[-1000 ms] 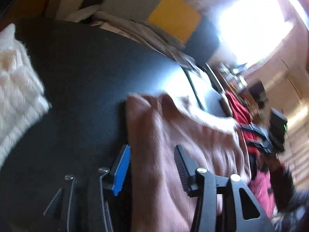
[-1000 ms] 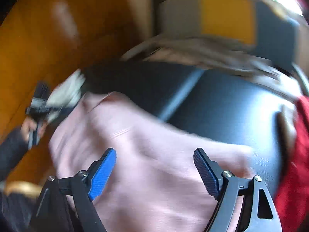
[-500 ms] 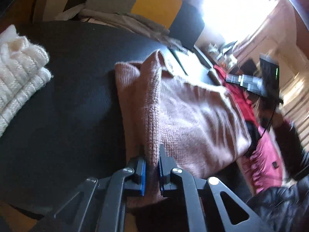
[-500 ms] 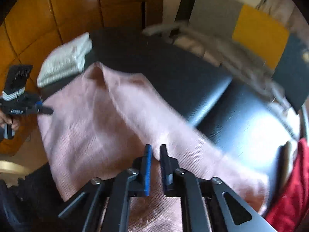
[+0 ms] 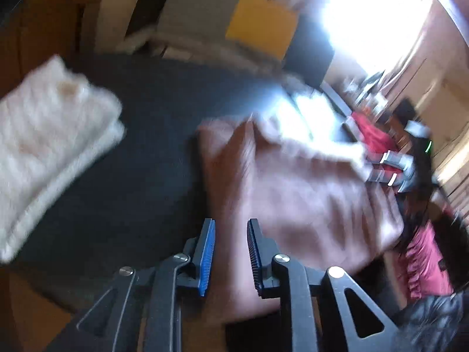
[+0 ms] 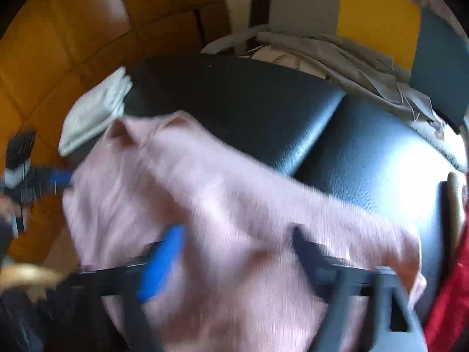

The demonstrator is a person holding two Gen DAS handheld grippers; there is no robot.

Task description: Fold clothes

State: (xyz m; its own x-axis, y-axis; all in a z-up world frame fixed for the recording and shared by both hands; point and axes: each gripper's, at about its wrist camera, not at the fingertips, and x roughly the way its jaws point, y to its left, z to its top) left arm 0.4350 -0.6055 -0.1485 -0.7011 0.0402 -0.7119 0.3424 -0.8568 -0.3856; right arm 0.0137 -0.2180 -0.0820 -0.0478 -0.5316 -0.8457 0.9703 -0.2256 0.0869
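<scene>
Left wrist view: my left tool (image 5: 229, 253) hangs spread over the soft pink knitted sweater (image 5: 293, 199), lying rumpled on the black padded counter (image 5: 146, 152). My right tool (image 6: 234, 261) gapes too. Limp, light knit; I'd pinch a hem edge.

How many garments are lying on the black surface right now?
2. The pink sweater is spread across the near side; the folded white knit sits at the far left edge. Red fabric at the right edge appears to be off it.

black padded table (image 6: 263, 102), grey-yellow cushion (image 6: 346, 8), orange wooden wall (image 6: 58, 29)
</scene>
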